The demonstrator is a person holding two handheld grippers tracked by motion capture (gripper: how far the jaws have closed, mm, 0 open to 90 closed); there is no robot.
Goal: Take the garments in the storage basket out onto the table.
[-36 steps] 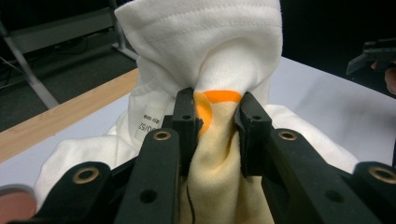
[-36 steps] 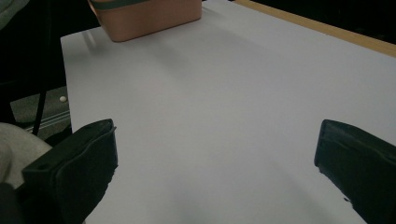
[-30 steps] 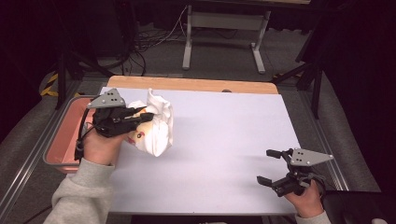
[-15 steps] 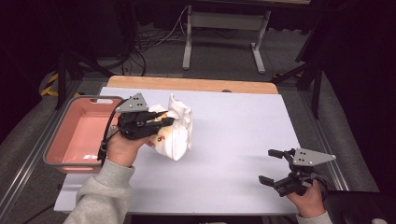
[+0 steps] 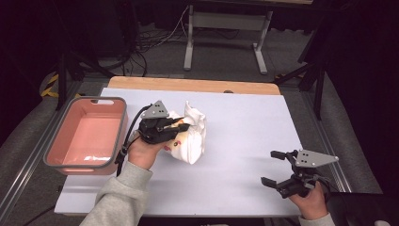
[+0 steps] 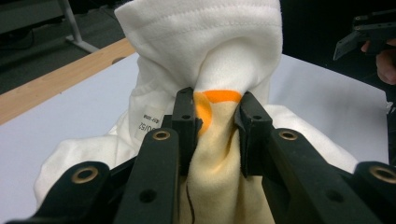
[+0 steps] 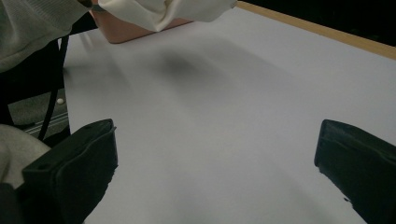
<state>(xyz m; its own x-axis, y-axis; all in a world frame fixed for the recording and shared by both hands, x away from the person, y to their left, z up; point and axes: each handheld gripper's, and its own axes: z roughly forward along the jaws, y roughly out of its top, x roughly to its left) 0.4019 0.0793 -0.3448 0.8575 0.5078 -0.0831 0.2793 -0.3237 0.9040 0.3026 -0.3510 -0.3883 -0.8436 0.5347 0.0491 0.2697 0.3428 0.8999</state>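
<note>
Left tool [image 5: 181, 126] is clamped on a bunched fold of the white garment [image 5: 193, 134], which hangs over the table [image 5: 244, 122] just right of the pink bin [image 5: 87, 134]. Right tool [image 5: 278, 168], near right, gapes wide with nothing in it. We see a slip risk (thin pinch, bulk dangling), or a snagged hem.

A white table [image 5: 244, 141] with a wooden far edge [image 5: 193, 85] stands on a grey floor [image 5: 226, 56]; beyond it a metal frame [image 5: 225, 28] rises on two legs; cables [image 5: 141, 56] trail across the floor; the room behind is dark.
</note>
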